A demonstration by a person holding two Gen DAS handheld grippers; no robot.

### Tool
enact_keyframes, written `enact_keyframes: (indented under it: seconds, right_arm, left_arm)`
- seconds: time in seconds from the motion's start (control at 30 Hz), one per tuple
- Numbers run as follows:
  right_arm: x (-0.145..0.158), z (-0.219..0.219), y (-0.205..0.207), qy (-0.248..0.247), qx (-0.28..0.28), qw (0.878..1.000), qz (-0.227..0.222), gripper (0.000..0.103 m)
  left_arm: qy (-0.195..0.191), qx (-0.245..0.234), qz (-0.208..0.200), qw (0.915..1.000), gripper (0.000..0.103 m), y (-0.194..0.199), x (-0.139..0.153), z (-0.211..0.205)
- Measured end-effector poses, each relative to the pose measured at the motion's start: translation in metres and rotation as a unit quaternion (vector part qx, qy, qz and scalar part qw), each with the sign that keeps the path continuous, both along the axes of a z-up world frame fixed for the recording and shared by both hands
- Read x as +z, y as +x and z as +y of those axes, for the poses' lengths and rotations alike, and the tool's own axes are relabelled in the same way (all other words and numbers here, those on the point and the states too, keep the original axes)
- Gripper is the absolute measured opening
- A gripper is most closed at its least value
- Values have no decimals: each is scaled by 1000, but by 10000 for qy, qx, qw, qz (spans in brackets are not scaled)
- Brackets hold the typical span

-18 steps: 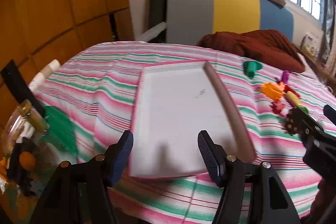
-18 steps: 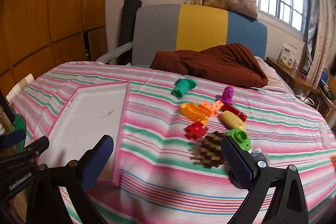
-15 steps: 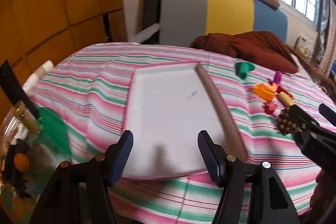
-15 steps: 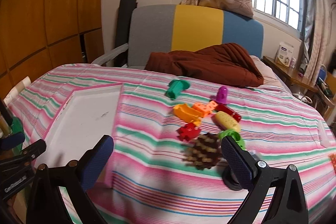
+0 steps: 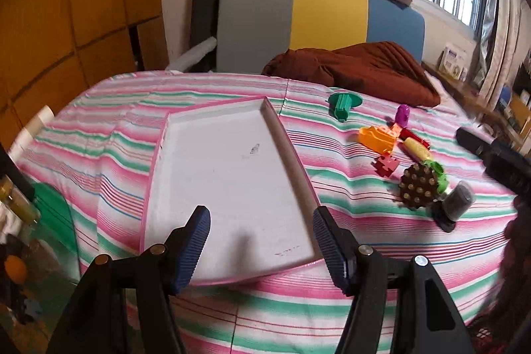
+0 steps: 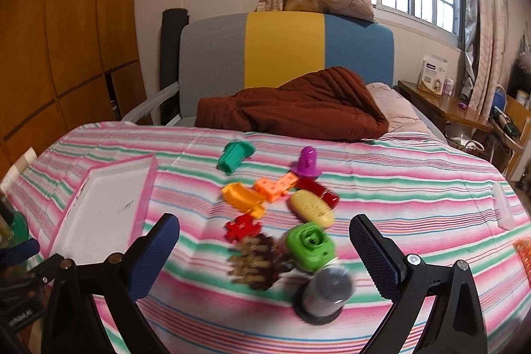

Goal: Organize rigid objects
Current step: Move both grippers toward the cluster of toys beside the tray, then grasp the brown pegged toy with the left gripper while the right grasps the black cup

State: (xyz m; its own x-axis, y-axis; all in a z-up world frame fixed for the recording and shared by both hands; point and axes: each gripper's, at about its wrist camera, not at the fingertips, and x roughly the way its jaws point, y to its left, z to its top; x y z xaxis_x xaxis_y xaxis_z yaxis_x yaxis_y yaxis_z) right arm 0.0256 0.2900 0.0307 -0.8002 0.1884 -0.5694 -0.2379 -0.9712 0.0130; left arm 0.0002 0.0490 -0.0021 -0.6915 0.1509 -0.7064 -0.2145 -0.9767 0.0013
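Note:
A white tray with a pink rim point(image 5: 229, 161) point(image 6: 109, 208) lies bare on the striped bedspread. To its right sits a cluster of toys: teal piece point(image 6: 234, 155), purple piece point(image 6: 307, 162), orange pieces point(image 6: 244, 196), yellow oval point(image 6: 312, 208), red puzzle piece point(image 6: 241, 227), brown studded ball point(image 6: 257, 261), green round piece point(image 6: 310, 243) and grey cylinder point(image 6: 327, 291). My left gripper point(image 5: 262, 246) hovers open over the tray's near end, nothing between its fingers. My right gripper point(image 6: 264, 254) stands wide open above the near toys, apart from them.
A brown blanket point(image 6: 298, 105) lies at the head of the bed before a grey, yellow and blue headboard point(image 6: 285, 48). Bottles and clutter point(image 5: 16, 221) stand off the bed's left edge. A bedside table point(image 6: 441, 102) is at the right, under the window.
Both grippers have drawn back and lifted a little, so more of the bed shows. The toys now sit nearer the middle of the right wrist view. Both jaws stay open.

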Motion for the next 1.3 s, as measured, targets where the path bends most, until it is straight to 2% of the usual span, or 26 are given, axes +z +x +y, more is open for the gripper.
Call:
enact_keyframes:
  seconds: [0.13,0.27,0.43,0.47,0.53,0.6,0.67,0.8,0.93,1.0,1.13,1.23,1.3]
  right_arm:
    - [2,32,-5,-250,-48,9997,-60,103]
    - [-1,70,-9,-394,-202,9990,-88,103]
    - [-21,127,-15,-772,-501,9954,-250,103]
    - [-28,140,-15,-978,-555,9932,-302,103]
    - [-33,158,-15,-1401,-707,9869,-362,103]
    - [-31,168,-11,-1707,-752,9822,-203,103]
    - [-32,176,-9,-1969,-796,9771,-112,103]
    - [-38,189,-9,-2403,-870,9665,-240,103]
    - [-37,192,-9,-2533,-823,9637,-177,103]
    - [-35,189,-9,-2530,-737,9645,-168,103]
    - [-35,183,-12,-2465,-586,9670,-257,103]
    - [-34,179,-13,-2488,-453,9672,-257,103]
    - [-34,178,-13,-2502,-412,9669,-265,103]
  left_arm:
    - [-293,-238,135,9992,65,4,1,17]
    - [-278,-620,147,9976,65,3,2,32]
    - [-25,-1318,-305,9908,68,-7,-2,56]
    - [-11,-1414,-329,9894,72,-7,-2,61]
    - [-16,-1635,-379,9858,73,-8,-3,73]
    - [-98,-1812,-466,9823,73,-9,-5,86]
    - [-77,-1965,-680,9781,73,-14,-9,99]
    - [142,-2212,-1049,9695,72,-21,-14,122]
    - [493,-2537,-1499,9543,71,-30,-22,144]
    - [655,-2529,-1577,9523,70,-34,-23,151]
    - [545,-2372,-1313,9610,69,-40,-23,164]
    - [448,-2471,-1313,9590,69,-49,-29,178]
    - [385,-2516,-1465,9559,69,-56,-37,187]
